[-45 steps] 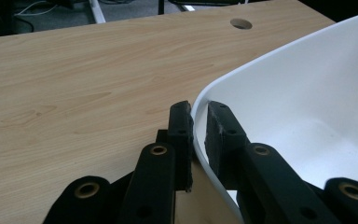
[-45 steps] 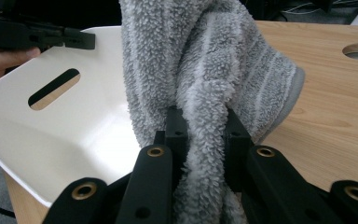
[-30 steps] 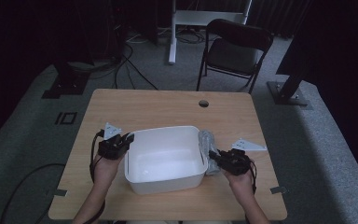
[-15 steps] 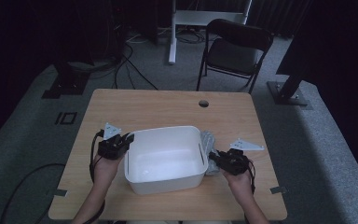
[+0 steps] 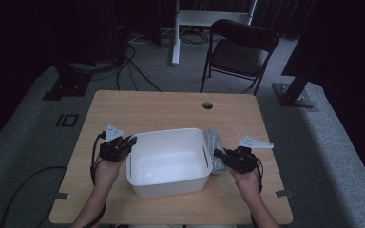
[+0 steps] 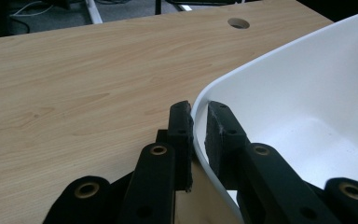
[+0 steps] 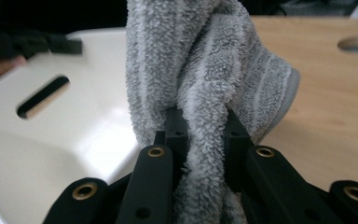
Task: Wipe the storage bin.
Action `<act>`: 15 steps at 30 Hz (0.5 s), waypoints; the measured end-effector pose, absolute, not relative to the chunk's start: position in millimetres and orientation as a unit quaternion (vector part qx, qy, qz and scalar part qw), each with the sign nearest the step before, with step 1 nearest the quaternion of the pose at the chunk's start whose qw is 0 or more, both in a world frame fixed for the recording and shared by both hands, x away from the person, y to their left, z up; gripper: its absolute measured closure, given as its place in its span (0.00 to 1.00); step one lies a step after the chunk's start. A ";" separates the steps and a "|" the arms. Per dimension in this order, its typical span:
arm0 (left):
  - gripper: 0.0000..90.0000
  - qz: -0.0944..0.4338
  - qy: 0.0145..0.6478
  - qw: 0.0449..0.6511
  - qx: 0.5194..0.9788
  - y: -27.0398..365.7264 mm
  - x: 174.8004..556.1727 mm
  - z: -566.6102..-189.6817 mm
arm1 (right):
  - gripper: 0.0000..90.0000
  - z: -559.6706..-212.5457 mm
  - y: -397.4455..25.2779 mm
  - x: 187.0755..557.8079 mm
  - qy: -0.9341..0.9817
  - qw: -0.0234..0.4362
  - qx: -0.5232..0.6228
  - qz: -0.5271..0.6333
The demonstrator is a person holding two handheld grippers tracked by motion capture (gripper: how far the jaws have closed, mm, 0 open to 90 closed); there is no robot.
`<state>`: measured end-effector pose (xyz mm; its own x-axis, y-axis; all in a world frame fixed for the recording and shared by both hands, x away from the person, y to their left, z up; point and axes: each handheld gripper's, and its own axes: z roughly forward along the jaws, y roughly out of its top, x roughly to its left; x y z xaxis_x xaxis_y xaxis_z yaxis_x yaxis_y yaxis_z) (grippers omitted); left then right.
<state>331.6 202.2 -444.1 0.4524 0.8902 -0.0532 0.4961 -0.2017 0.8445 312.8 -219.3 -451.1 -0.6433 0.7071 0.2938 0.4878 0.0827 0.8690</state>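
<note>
Left hand-held gripper [image 6: 198, 128] pinching white tub [image 6: 307, 88] rim — right hand-held gripper [image 7: 204, 128] clamped on grey towel [image 7: 200, 60].

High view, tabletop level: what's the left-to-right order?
Left gripper → white tub → grey towel → right gripper

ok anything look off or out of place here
Nothing is spilled or damaged. The one oddity: the grey towel is bunched outside the white tub, against its right wall, pinched by the right gripper. The left gripper clamps the tub's left rim.
</note>
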 end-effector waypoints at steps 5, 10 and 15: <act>0.89 0.233 0.468 0.424 0.740 201.8 331.8 -444.1 | 0.87 -443.7 -211.7 324.3 0.735 0.106 0.402 0.536; 0.89 0.235 0.470 0.423 0.738 200.8 331.7 -444.2 | 0.87 -451.4 -212.1 329.3 0.731 0.088 0.407 0.541; 0.89 0.237 0.472 0.422 0.737 200.2 331.4 -444.1 | 0.87 -454.5 -210.1 329.9 0.734 0.093 0.407 0.536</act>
<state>331.4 200.2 -444.1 0.4431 0.8951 -0.0491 0.4957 -0.1990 0.8454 329.9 -210.1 -454.5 -0.6507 0.6973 0.3006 0.4982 0.0934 0.8620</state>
